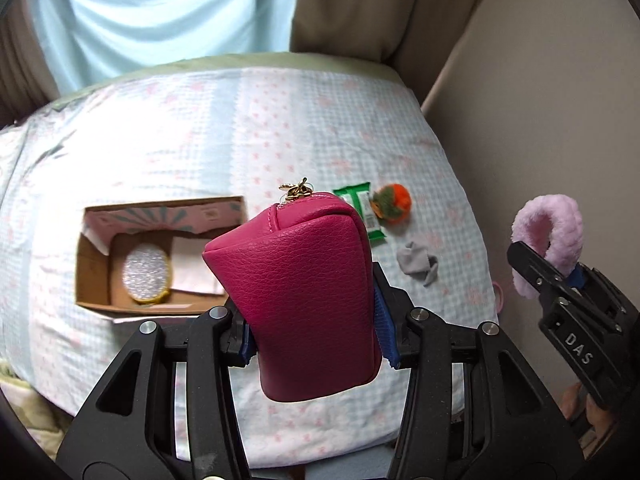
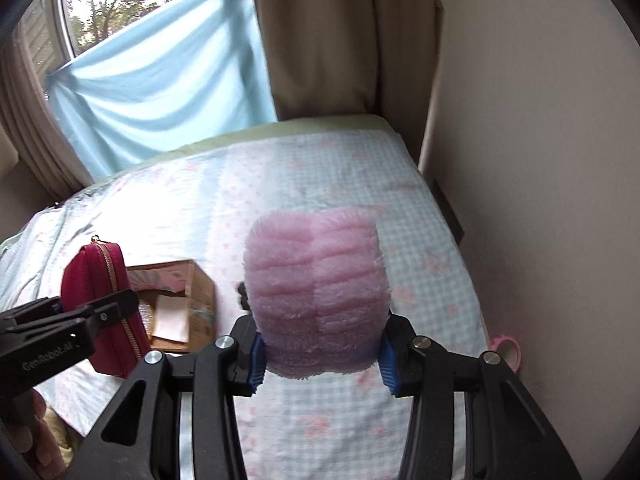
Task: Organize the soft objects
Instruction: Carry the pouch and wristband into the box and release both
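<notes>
My left gripper [image 1: 314, 334] is shut on a magenta leather pouch [image 1: 304, 292] with a gold zipper, held above the bed; the pouch also shows in the right wrist view [image 2: 100, 304]. My right gripper [image 2: 320, 364] is shut on a fluffy pink band [image 2: 316, 288], which also shows in the left wrist view [image 1: 548, 236], held above the bed's right side. An open cardboard box [image 1: 96, 264] lies on the bed to the left and holds a silver sponge [image 1: 146, 274] and a white cloth [image 1: 196, 264].
On the checked bedspread [image 1: 200, 140] lie a green packet [image 1: 362, 214], an orange-and-green plush ball [image 1: 394, 202] and a grey cloth piece [image 1: 418, 262]. A wall [image 2: 540, 200] runs along the bed's right side. A pink ring [image 2: 506, 346] lies at the bed's edge. Curtains hang behind.
</notes>
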Available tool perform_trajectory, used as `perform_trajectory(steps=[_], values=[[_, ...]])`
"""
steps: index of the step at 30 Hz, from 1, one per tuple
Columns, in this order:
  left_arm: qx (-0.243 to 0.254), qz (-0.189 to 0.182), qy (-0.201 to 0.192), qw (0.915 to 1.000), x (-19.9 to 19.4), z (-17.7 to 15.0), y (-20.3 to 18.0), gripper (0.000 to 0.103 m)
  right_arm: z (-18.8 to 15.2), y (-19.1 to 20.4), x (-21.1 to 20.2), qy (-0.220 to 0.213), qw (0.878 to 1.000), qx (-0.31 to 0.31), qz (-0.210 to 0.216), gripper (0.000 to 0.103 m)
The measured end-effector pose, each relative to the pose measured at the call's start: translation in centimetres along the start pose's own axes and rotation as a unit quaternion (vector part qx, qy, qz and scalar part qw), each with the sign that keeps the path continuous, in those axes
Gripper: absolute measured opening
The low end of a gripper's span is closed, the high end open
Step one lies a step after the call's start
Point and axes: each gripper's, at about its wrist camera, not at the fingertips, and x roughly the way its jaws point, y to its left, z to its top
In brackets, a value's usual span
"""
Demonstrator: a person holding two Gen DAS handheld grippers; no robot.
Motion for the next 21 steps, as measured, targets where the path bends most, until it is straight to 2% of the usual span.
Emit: perform_trajectory(steps=[4, 10, 16, 21], values=[[-0.024, 0.001, -0.007, 0.9997, -2.3, 0.2, 4.0, 0.043, 0.9, 5.2, -2.0, -0.009, 1.000, -0.022, 0.020, 0.041], [-0.041, 0.011, -0.022, 0.9989, -5.0, 0.1, 10.4, 0.043, 2.1, 13.0, -2.8, -0.013, 0.997, -0.061, 0.049, 0.041], [-0.059, 0.023, -0.016, 0.9978, -6.3, -0.1, 17.7, 0.043, 2.0, 19.9, -1.7, -0.001, 0.994, -0.080, 0.075, 0.041], [-0.064, 0.028, 0.005, 0.9975, -5.2, 0.2, 23.2, 0.043, 2.0, 24.7, 0.6, 0.021, 0.993, -0.084, 0.079, 0.041]])
